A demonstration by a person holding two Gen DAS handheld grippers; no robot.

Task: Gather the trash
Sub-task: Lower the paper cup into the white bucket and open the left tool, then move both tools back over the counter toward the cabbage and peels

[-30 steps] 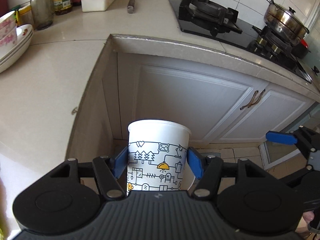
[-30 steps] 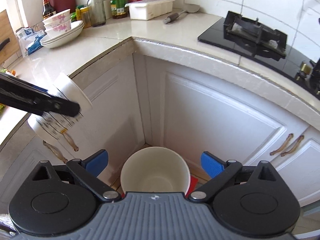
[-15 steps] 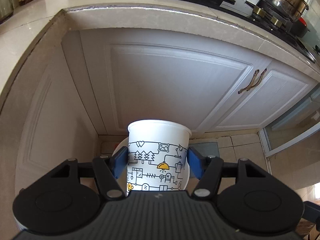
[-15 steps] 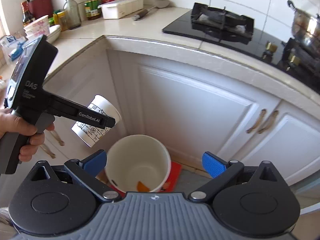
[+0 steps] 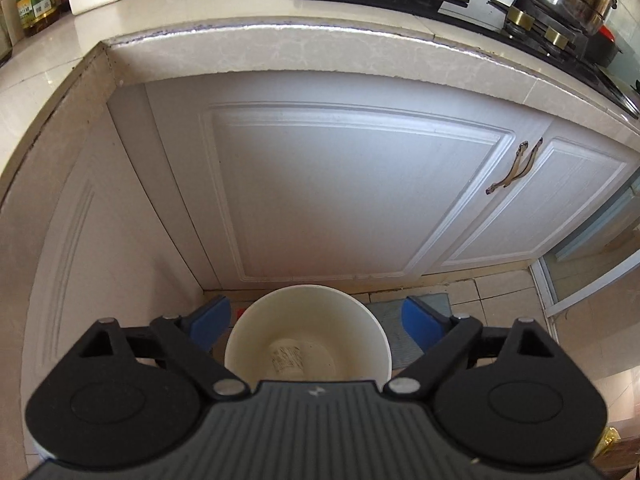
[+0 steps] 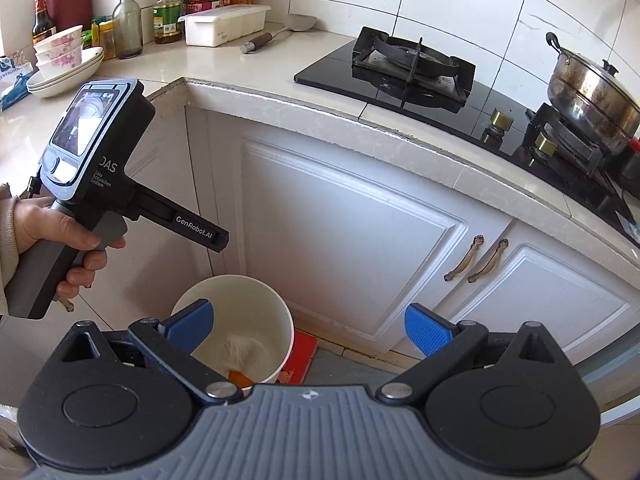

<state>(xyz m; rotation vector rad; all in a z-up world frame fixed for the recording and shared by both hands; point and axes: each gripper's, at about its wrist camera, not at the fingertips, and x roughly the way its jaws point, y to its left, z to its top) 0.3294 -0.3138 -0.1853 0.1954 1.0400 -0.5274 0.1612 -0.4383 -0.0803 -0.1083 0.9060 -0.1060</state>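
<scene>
Both the left gripper [image 5: 316, 322] and right gripper [image 6: 308, 326] hover empty, fingers apart, above the round cream plastic bin [image 5: 307, 334] at six o'clock, where a printed paper cup [image 5: 289, 358] lies as trash.

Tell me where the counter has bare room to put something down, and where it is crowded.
Free: the counter between the stacked bowls and the stove, forward of the white box and the ladle, out to the corner edge. Crowded: the back wall, with bottles and knife holder. The far right is taken by the steel pot.
</scene>
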